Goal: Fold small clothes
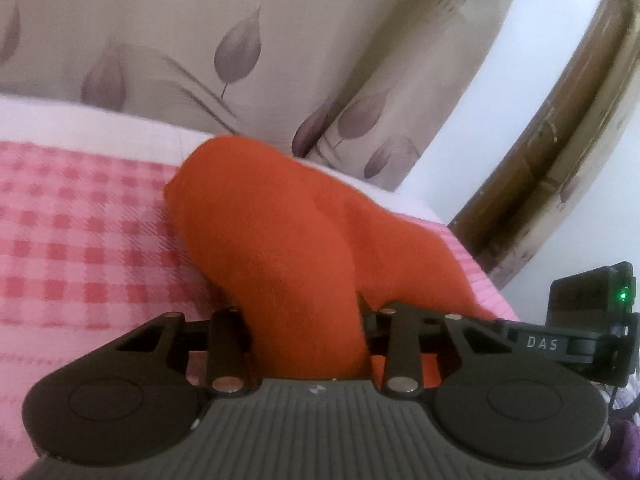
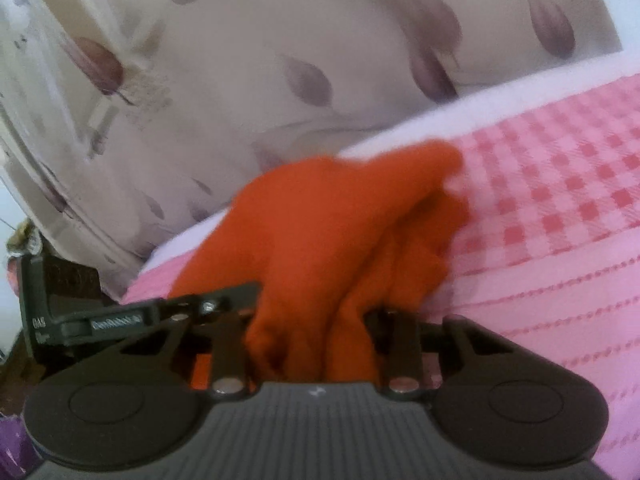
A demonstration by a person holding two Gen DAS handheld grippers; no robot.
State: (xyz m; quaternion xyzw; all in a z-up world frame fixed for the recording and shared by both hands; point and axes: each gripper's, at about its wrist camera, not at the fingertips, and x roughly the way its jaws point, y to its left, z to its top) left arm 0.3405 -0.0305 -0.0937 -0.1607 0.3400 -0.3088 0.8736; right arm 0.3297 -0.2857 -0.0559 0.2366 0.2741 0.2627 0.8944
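Observation:
An orange garment [image 1: 280, 232] is bunched up over the pink checked cloth [image 1: 80, 220] on the bed. My left gripper [image 1: 306, 320] is shut on one end of it; the fabric rises out of the jaws and hides the fingertips. My right gripper [image 2: 312, 320] is shut on the other end of the orange garment [image 2: 332, 216], which folds in thick pleats between the jaws. The other gripper's body shows at the right edge of the left wrist view [image 1: 592, 320] and at the left edge of the right wrist view [image 2: 60, 304].
A beige curtain with purple leaf prints [image 1: 240, 40] hangs behind the bed. A white bed edge [image 2: 400, 132] runs along the far side of the pink cloth [image 2: 560, 200]. A brown wooden frame [image 1: 540, 160] stands at the right.

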